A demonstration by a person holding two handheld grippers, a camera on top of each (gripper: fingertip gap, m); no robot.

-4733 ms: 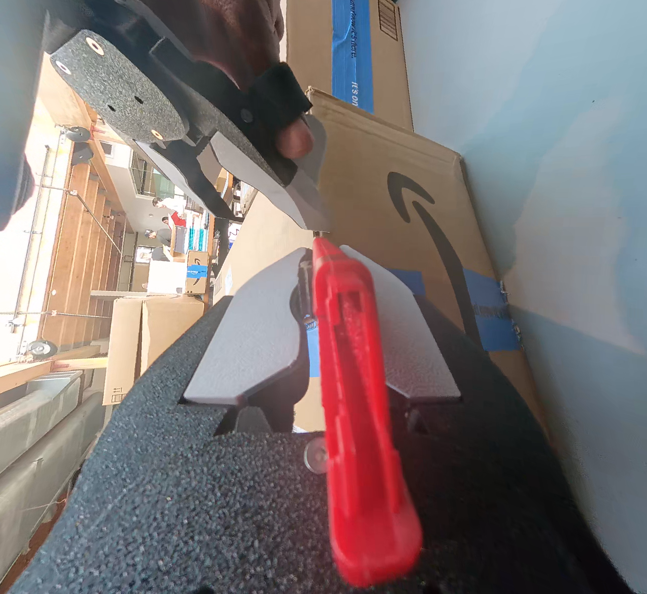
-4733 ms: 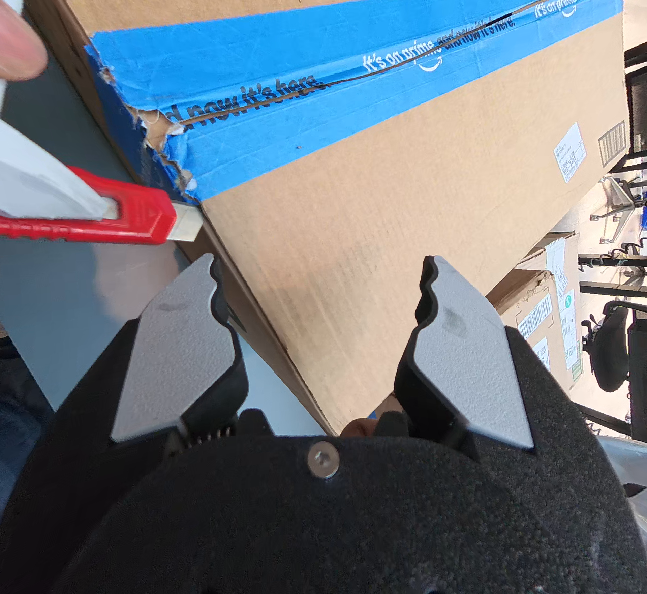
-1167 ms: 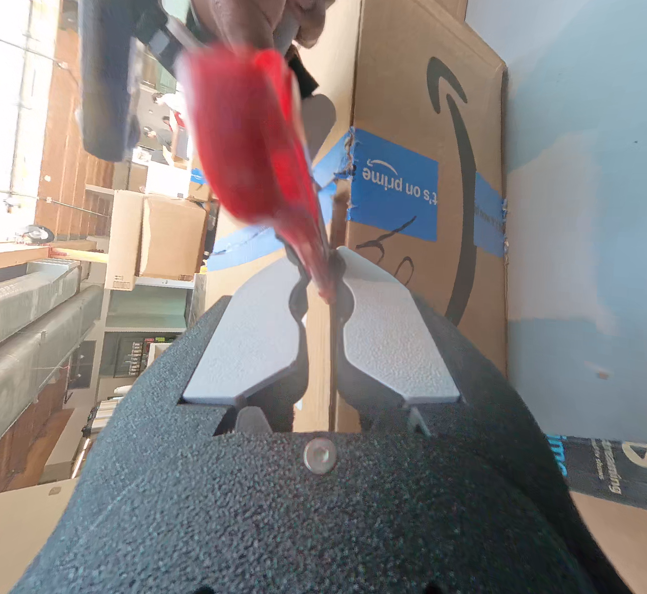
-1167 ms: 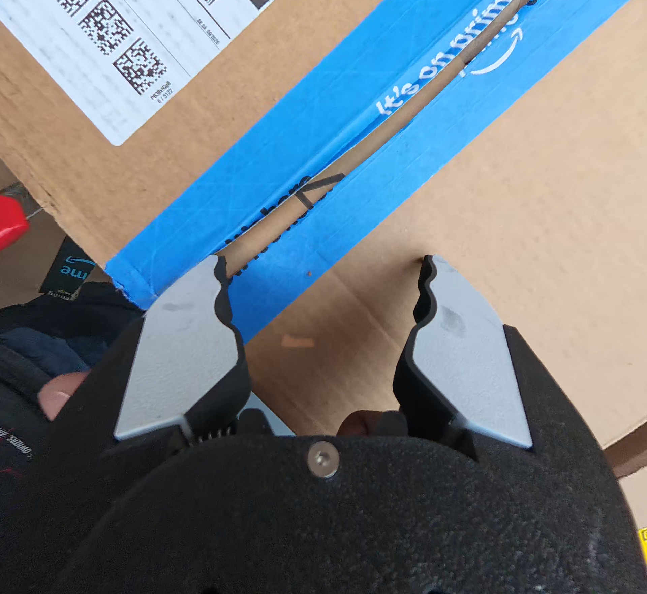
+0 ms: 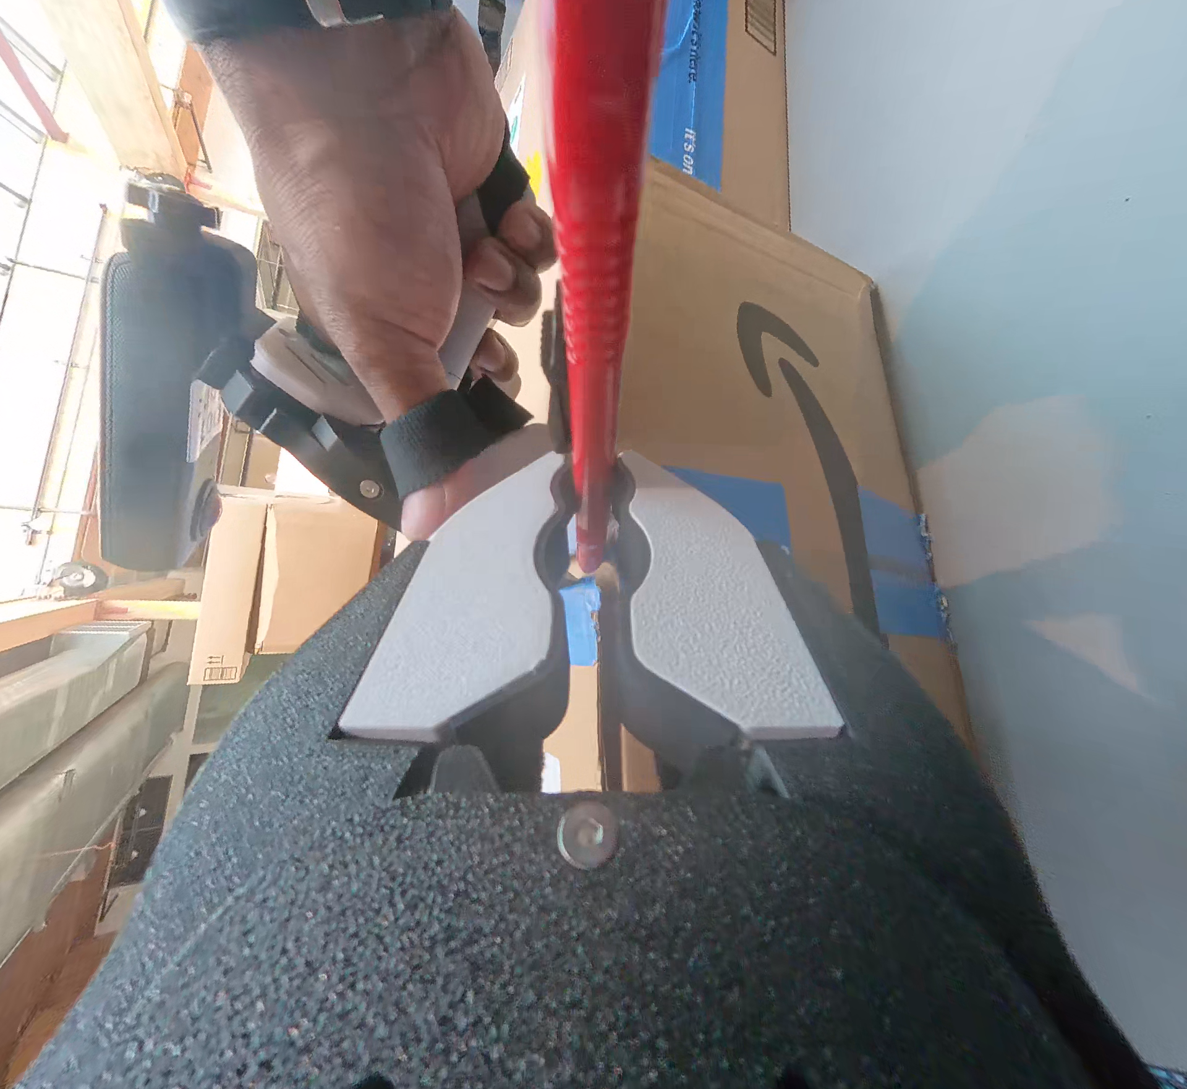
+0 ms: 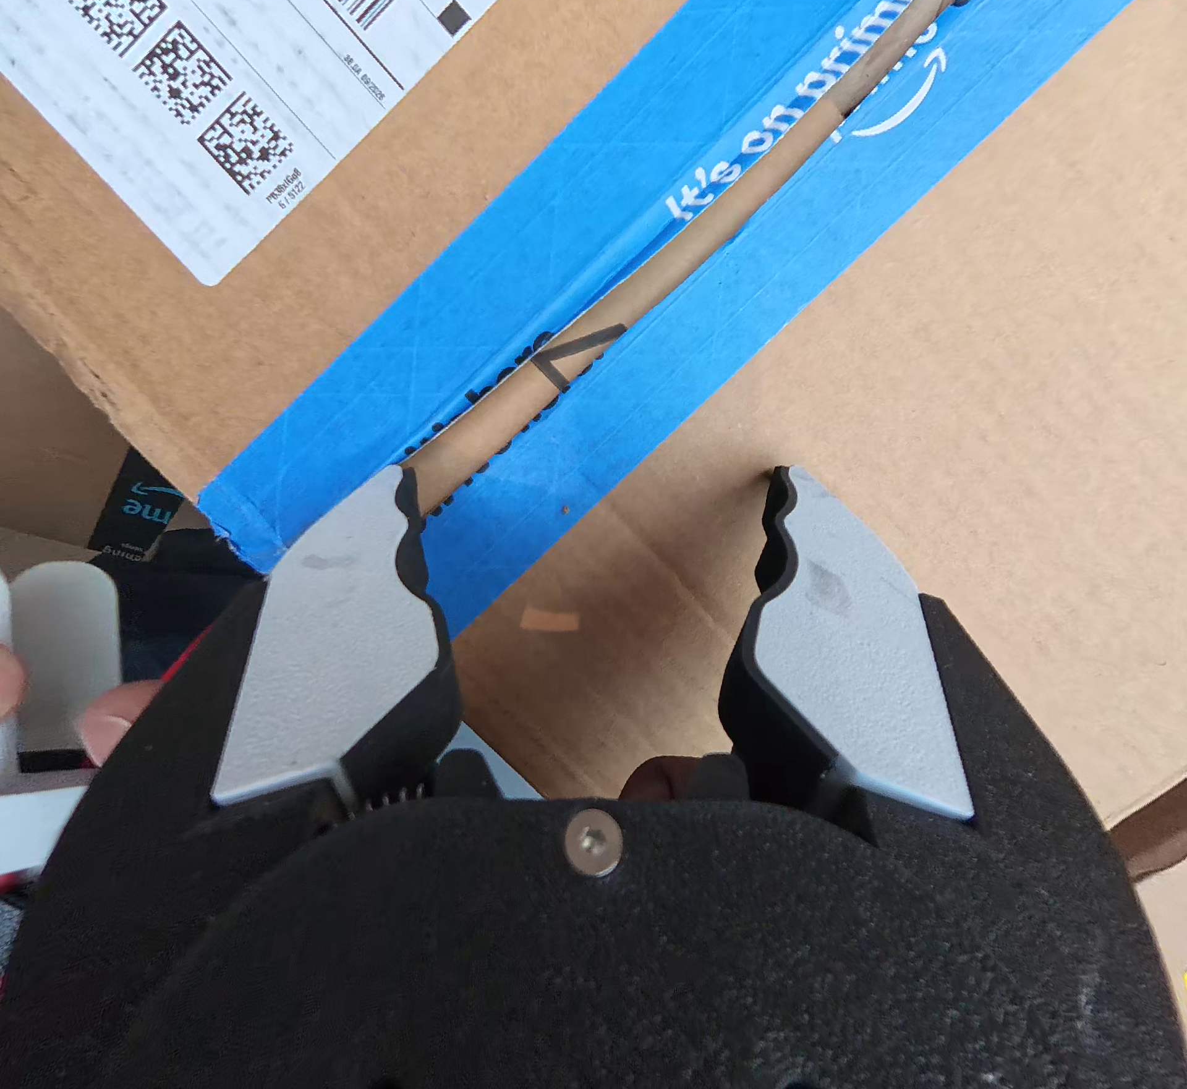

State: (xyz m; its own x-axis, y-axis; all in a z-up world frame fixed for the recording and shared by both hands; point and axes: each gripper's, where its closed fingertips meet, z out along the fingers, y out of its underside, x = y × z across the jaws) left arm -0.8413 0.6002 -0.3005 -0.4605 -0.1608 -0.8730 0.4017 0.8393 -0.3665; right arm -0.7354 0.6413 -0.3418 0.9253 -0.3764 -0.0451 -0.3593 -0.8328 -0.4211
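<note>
The left tool (image 5: 591, 480) is being kept closed on the narrow end of a red utility knife (image 5: 600, 172), which is being gripped between the tips of its grey fingers (image 5: 475, 602) and is reaching up out of the top of the left wrist view; no blade can be made out there. To the left of the knife, a hand (image 5: 379, 210) is being seen wrapped around the handle of the other tool, with a black strap across one finger. Behind and to the right of the knife, a cardboard box (image 5: 726, 365) with blue tape (image 5: 893, 570) is being shown against a pale blue surface (image 5: 1028, 223).

In the right wrist view, the right tool (image 6: 588, 493) is being held wide open with nothing between its fingers. A white label (image 6: 212, 88) is being seen at the upper left of the box top (image 6: 931, 416). The tool's left fingertip is lying over the near end of a blue tape strip (image 6: 578, 236), which is split along its length so that brown cardboard is showing through; whether it is touching cannot be told. The right fingertip is being held over bare cardboard.
</note>
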